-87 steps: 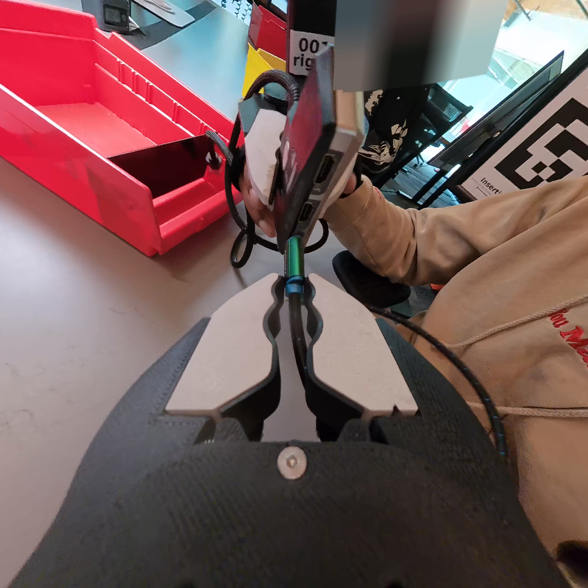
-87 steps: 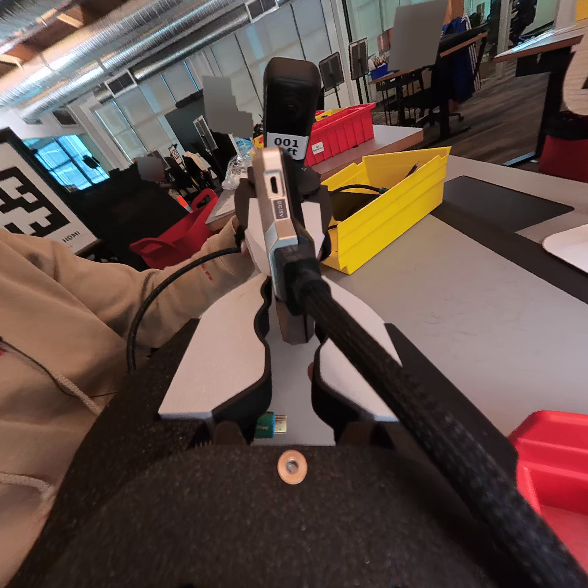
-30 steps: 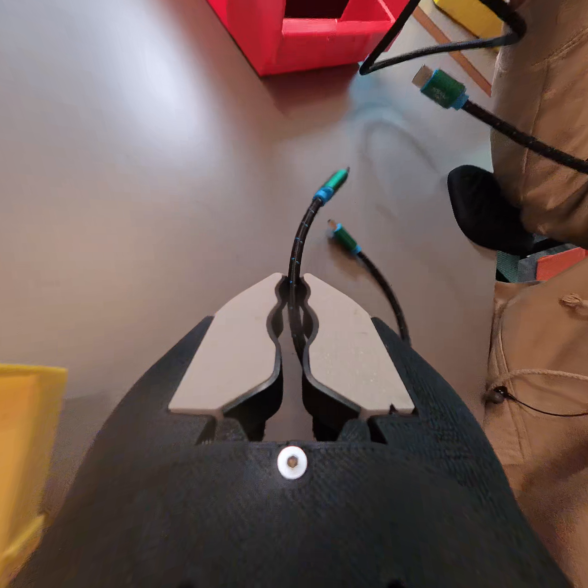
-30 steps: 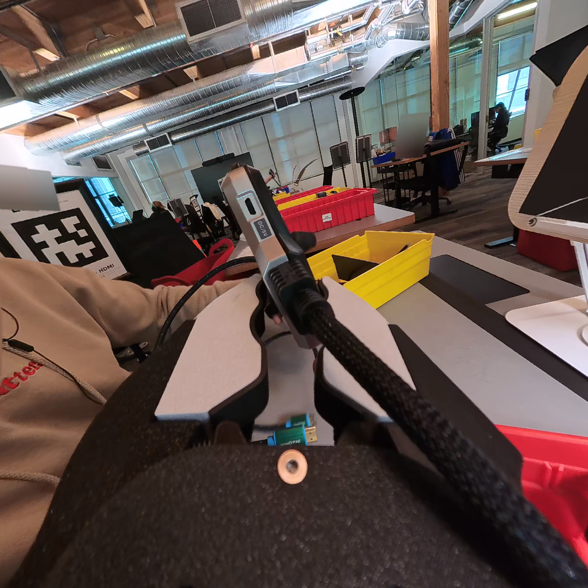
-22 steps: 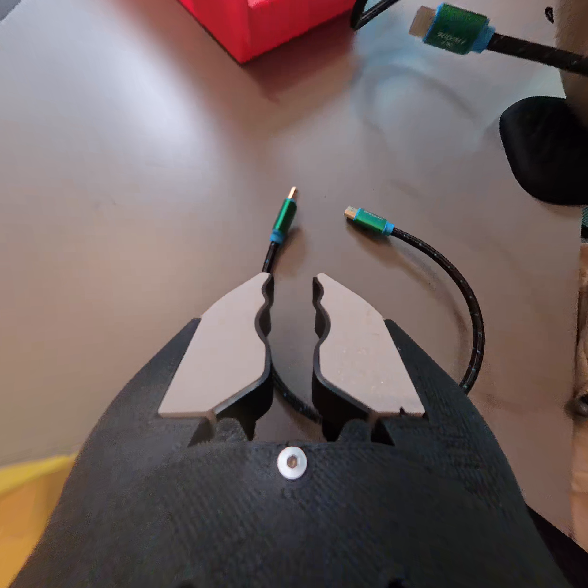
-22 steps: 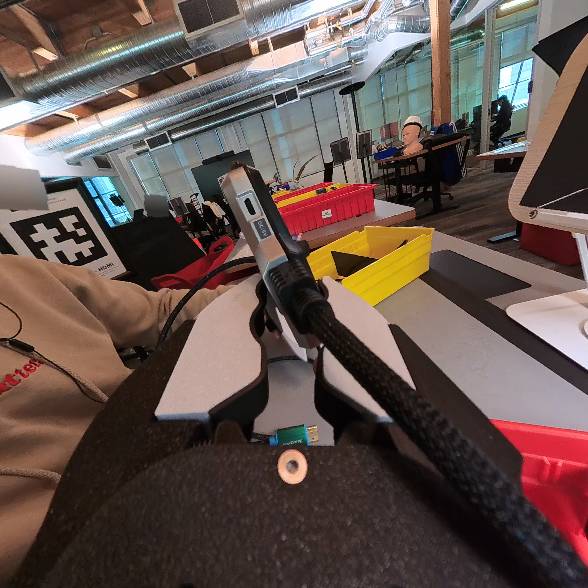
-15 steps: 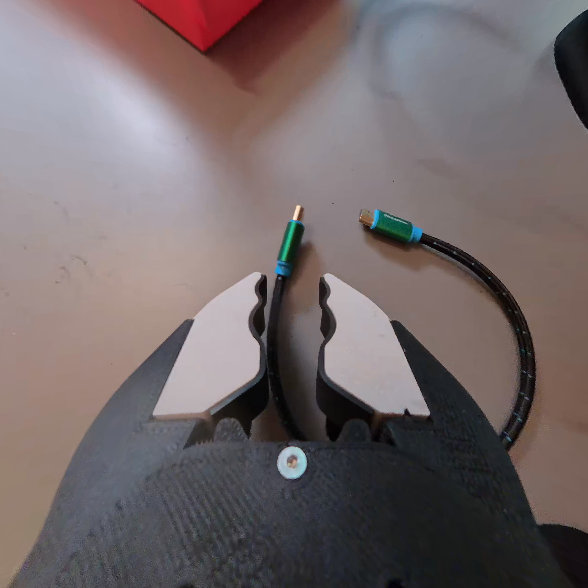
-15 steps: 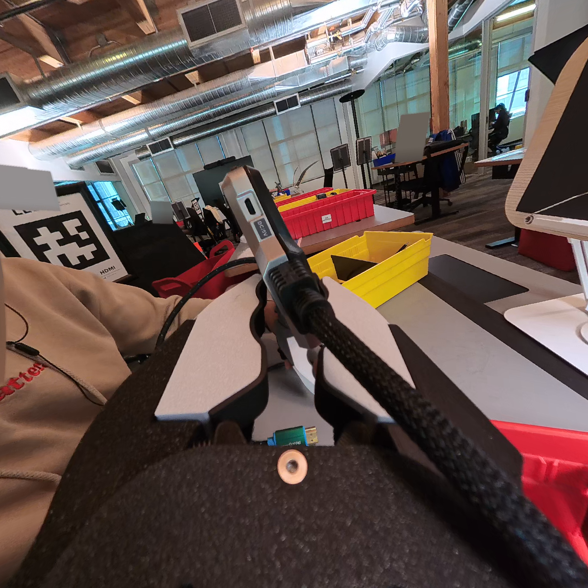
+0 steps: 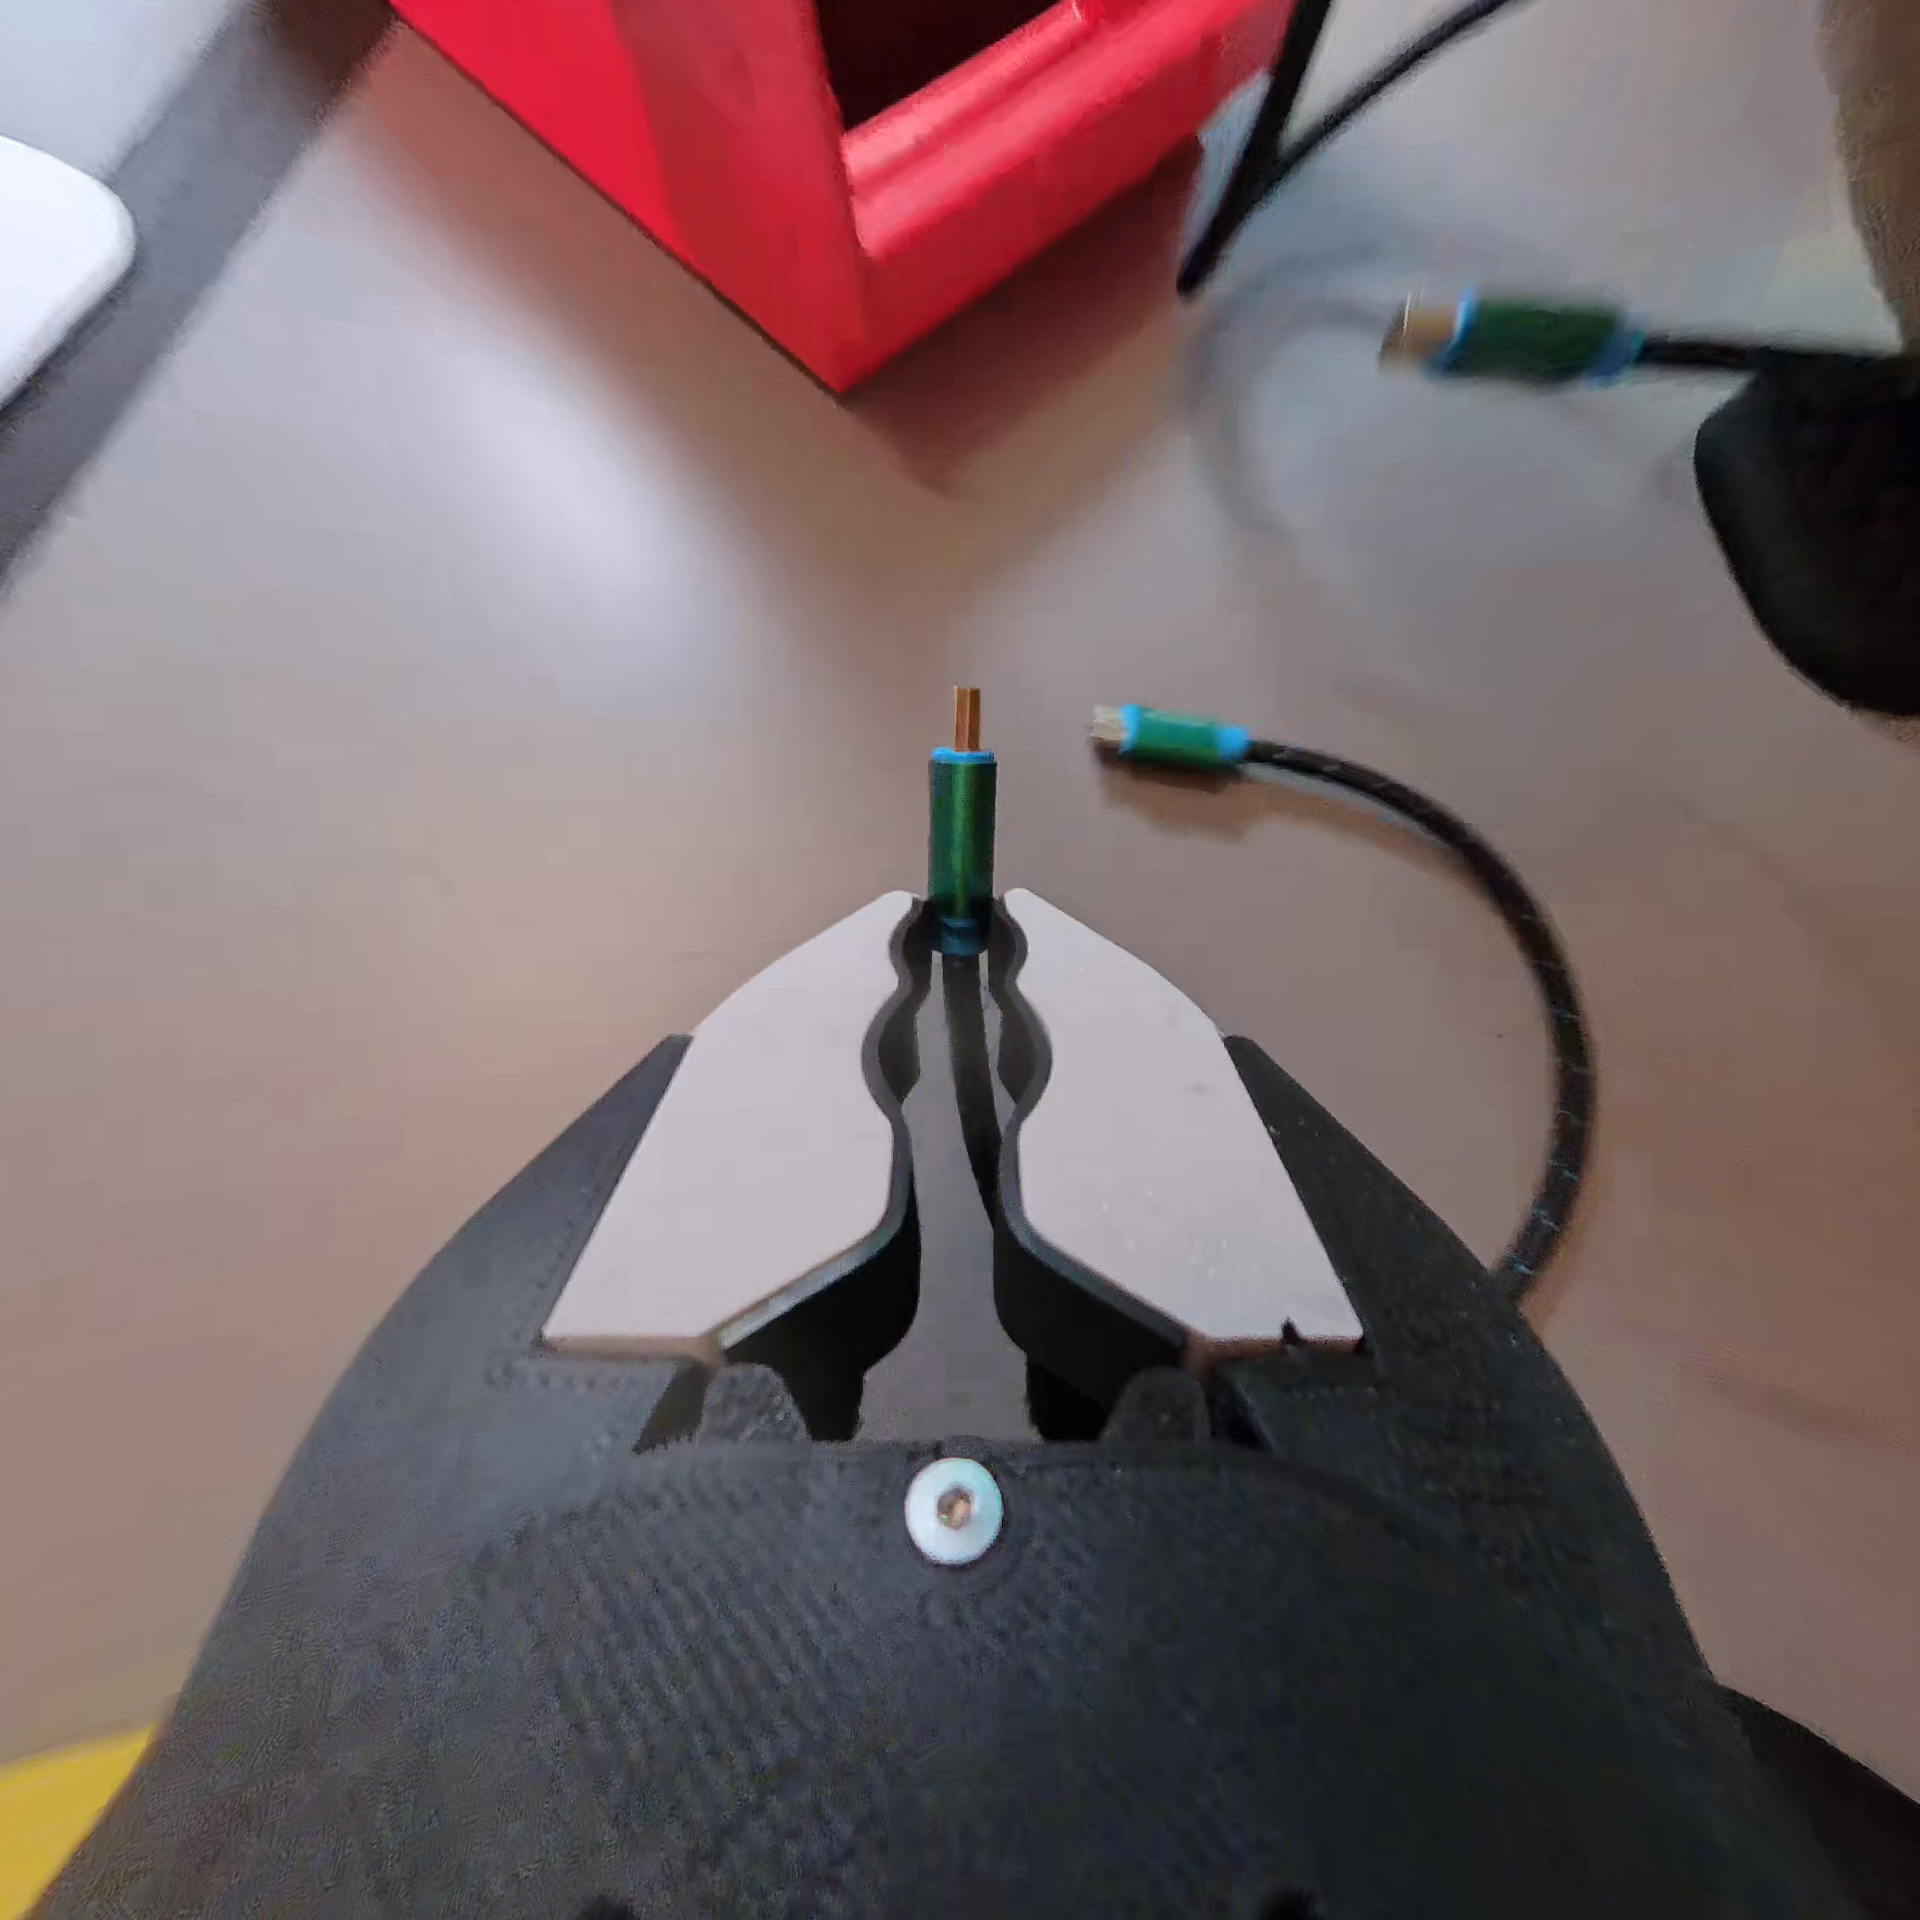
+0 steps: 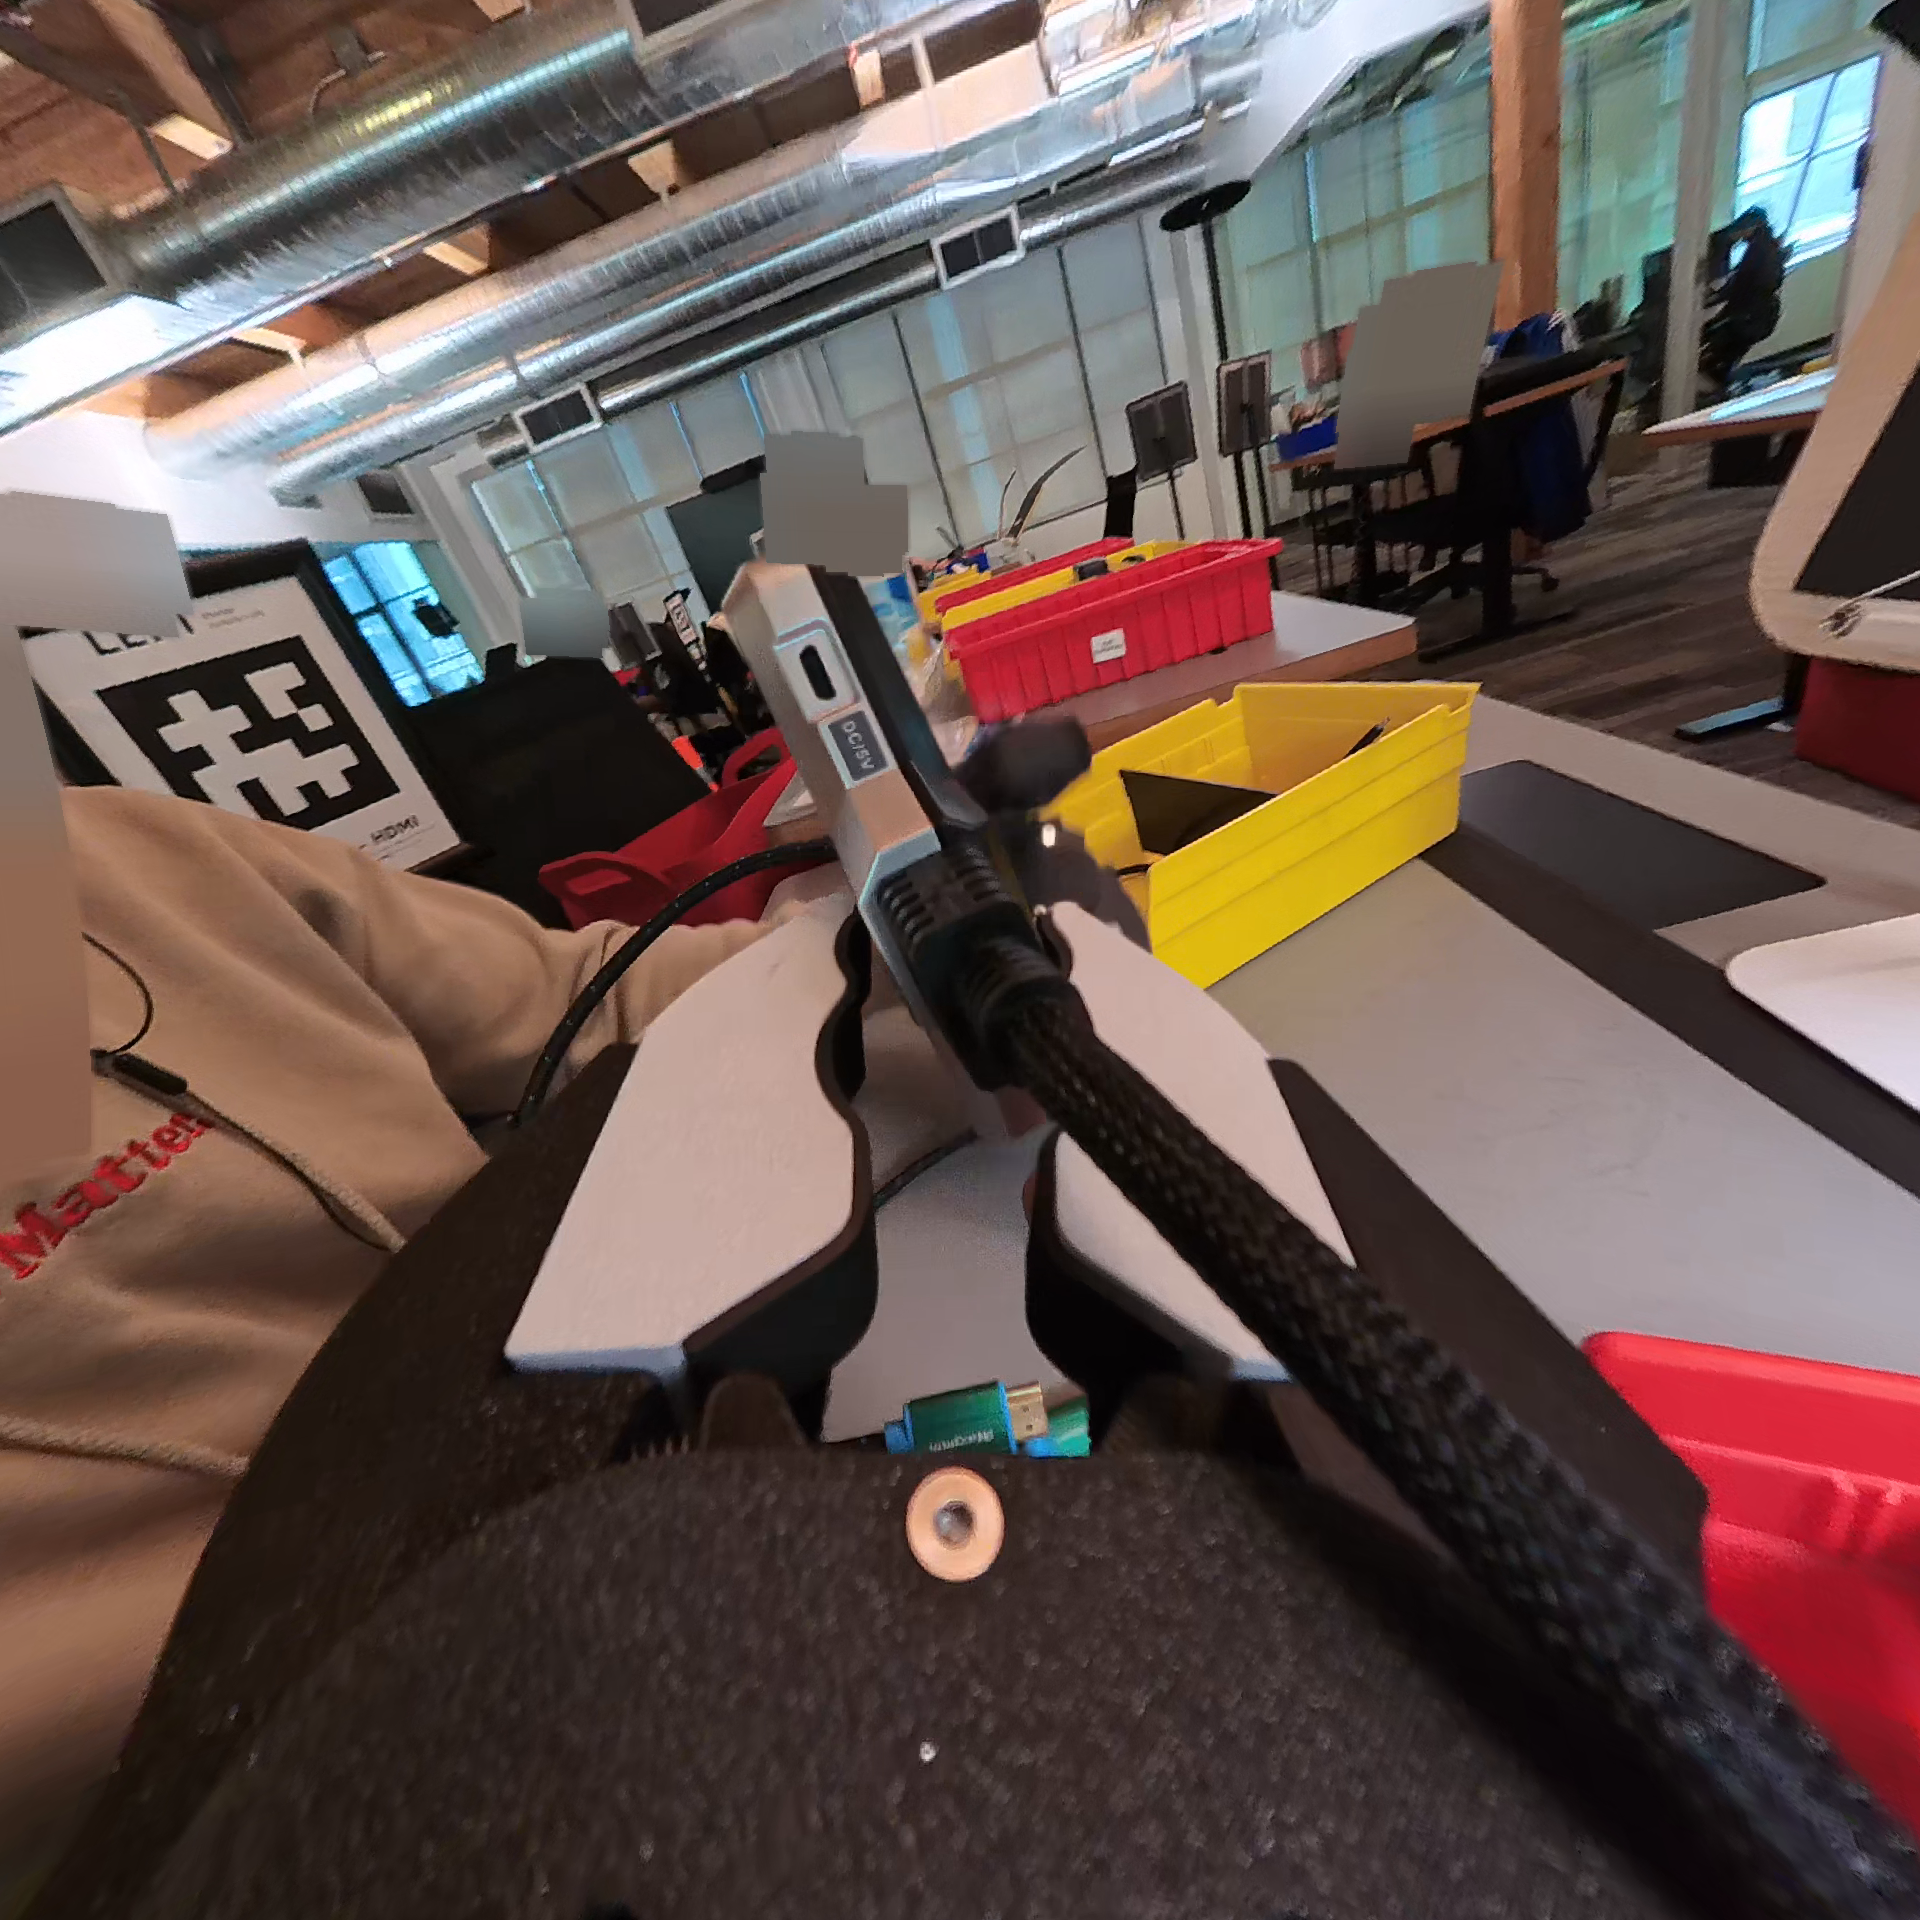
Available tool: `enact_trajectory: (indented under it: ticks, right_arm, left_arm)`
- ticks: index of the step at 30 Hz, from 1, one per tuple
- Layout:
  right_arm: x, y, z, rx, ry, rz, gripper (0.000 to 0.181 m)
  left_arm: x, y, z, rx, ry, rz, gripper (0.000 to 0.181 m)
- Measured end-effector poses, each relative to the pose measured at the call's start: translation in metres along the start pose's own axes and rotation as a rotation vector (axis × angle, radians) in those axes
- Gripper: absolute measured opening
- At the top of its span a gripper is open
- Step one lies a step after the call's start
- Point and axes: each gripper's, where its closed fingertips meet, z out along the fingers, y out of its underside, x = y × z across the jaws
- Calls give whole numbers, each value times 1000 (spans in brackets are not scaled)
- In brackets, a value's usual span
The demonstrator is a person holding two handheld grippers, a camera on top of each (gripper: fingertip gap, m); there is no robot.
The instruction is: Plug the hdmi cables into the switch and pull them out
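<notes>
Left gripper (image 9: 961, 914) is closed on a green HDMI plug (image 9: 961, 826), jaws together on the plug's rear collar, so the gold contact end projects straight ahead over the brown table (image 9: 416, 727). Just beside it to the right, a second green plug (image 9: 1179, 736) lies flat on the table, its black braided lead curving back toward the gripper body. Farther off, a third green plug (image 9: 1527, 338) appears blurred, and a red bin (image 9: 831, 156) stands at the far edge. Right gripper (image 10: 951, 997) holds the silver switch (image 10: 831, 727) upright, jaws clamped on its lower end; a thick black braided cable (image 10: 1247, 1226) is seated in the switch and trails back over the gripper. Judged step: one plug is re-grasped for insertion. Next move calls for raising the held plug to the switch, aligning its flat contact end with a free port, and pressing straight in while the right gripper braces the switch.
</notes>
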Motion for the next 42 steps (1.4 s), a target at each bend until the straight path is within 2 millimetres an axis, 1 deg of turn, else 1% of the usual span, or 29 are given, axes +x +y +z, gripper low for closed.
enact_trajectory:
  ticks: [1, 3, 5, 7, 9, 11, 13, 16, 20, 26, 31, 37, 42]
  right_arm:
    - [-1, 4, 2, -20, -9, 6, 30]
    - [1, 13, 8, -62, -12, 14, 30]
    - [4, 22, 14, -102, -3, 21, 30]
    - [8, 32, 19, -147, 24, 22, 30]
    - [17, 41, 23, -191, 76, 17, 30]
    - [23, 49, 27, -225, 106, 13, 30]
    - [28, 56, 30, -253, 129, 17, 30]
    - [33, 66, 36, -283, 144, 30, 30]
    - [39, 77, 40, -329, 171, 35, 30]
    - [40, 80, 41, -336, 166, 49, 30]
    - [36, 82, 41, -345, 138, 57, 30]
    - [34, 85, 44, -353, 119, 64, 30]
    - [34, 84, 43, -343, 116, 74, 30]
  left_arm:
    - [-3, -8, -14, 12, -25, -5, 11]
    - [-7, -23, -40, 6, -70, -2, 11]
    - [-7, -38, -61, -21, -123, 20, 11]
    - [0, -50, -75, -67, -146, 46, 11]
    - [10, -61, -80, -94, -156, 75, 11]
    - [22, -71, -75, -100, -155, 111, 11]
    - [28, -76, -63, -95, -166, 130, 11]
    - [31, -74, -48, -114, -147, 138, 11]
    - [32, -69, -41, -123, -107, 130, 11]
    - [37, -69, -47, -87, -38, 112, 11]
    - [39, -70, -53, -48, 10, 85, 11]
    - [40, -66, -54, -71, 14, 86, 11]
    - [44, -70, -58, -43, 29, 84, 11]
